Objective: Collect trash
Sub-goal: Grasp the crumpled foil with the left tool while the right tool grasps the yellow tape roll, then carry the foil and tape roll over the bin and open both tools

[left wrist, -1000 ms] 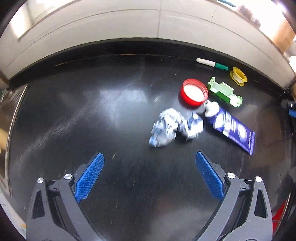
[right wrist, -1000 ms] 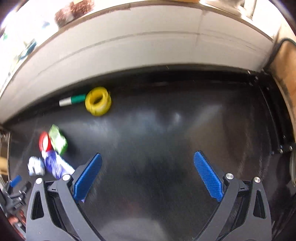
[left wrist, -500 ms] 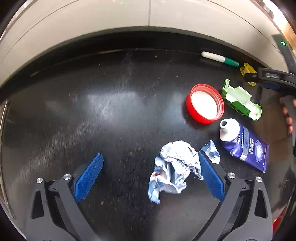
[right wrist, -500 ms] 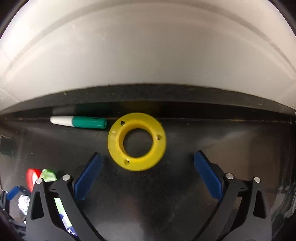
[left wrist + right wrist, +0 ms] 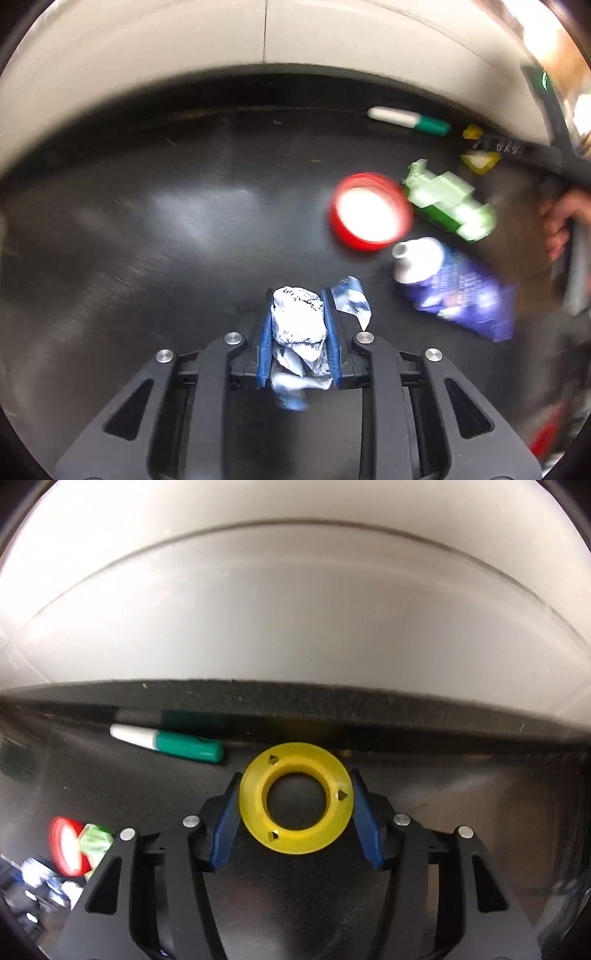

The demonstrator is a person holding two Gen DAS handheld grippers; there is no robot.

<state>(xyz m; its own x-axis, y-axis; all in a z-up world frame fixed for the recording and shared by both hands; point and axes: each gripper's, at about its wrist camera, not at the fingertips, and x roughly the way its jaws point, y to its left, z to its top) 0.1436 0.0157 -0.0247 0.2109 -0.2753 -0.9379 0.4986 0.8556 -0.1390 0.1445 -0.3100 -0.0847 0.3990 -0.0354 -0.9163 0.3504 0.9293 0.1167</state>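
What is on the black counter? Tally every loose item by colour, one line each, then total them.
White and blue: 2, the wrapper and the tube
Red: 1, the lid
Green: 1, the clip
Green and white: 1, the marker
Yellow: 1, the ring
Total: 6

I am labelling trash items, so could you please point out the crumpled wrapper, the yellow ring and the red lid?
crumpled wrapper [image 5: 297, 317]: left wrist view, its upper bulge.
yellow ring [image 5: 295, 837]: right wrist view, its near rim.
red lid [image 5: 369, 210]: left wrist view, its white inside.
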